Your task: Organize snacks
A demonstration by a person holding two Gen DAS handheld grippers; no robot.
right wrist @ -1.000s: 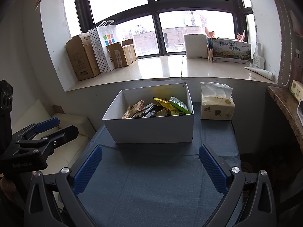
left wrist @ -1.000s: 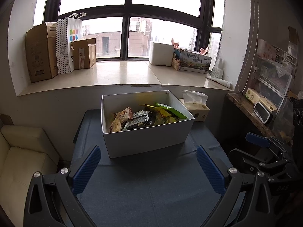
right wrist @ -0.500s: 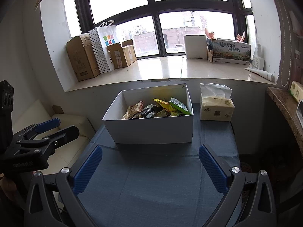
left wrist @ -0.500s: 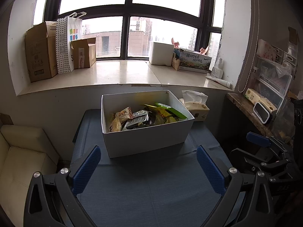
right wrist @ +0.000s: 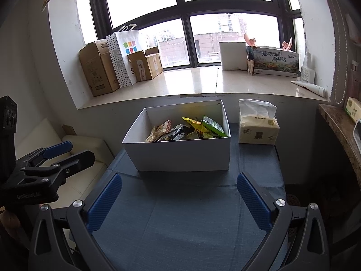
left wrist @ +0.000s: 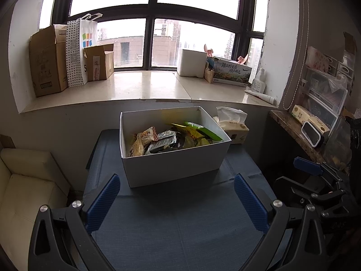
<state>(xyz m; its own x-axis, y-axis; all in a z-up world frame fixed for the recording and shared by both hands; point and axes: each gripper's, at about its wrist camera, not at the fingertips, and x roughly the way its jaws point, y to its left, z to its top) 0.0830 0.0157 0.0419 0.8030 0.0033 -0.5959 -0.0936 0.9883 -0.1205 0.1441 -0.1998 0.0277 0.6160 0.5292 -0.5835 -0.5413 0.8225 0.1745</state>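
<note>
Both grippers stand with jaws spread wide and nothing between them. The left gripper (left wrist: 174, 197) and the right gripper (right wrist: 178, 195) hang side by side over the near, bare part of the table (right wrist: 180, 221), short of the box.

The snacks (right wrist: 187, 128) lie loose in a mixed heap inside the white box (right wrist: 185, 155), which sits toward the far end of the table. No packet shows on the cloth outside it. This layout fits two stages alike: packets gathered into the box, or a box waiting to be sorted. The views do not settle which.

For any reach into the box, the judgement is:
- Enter from above, clearing the near wall.
- Take one packet at a time; the foil bags overlap and would likely drag their neighbours.
- Pinch a sealed edge, not the puffed middle.

Clearances: the tissue pack (right wrist: 257, 128) stands just beside the box's right wall. The wall below the window sill (right wrist: 203, 83) rises close behind. The open room is the near cloth; the table edges drop off left and right.
</note>
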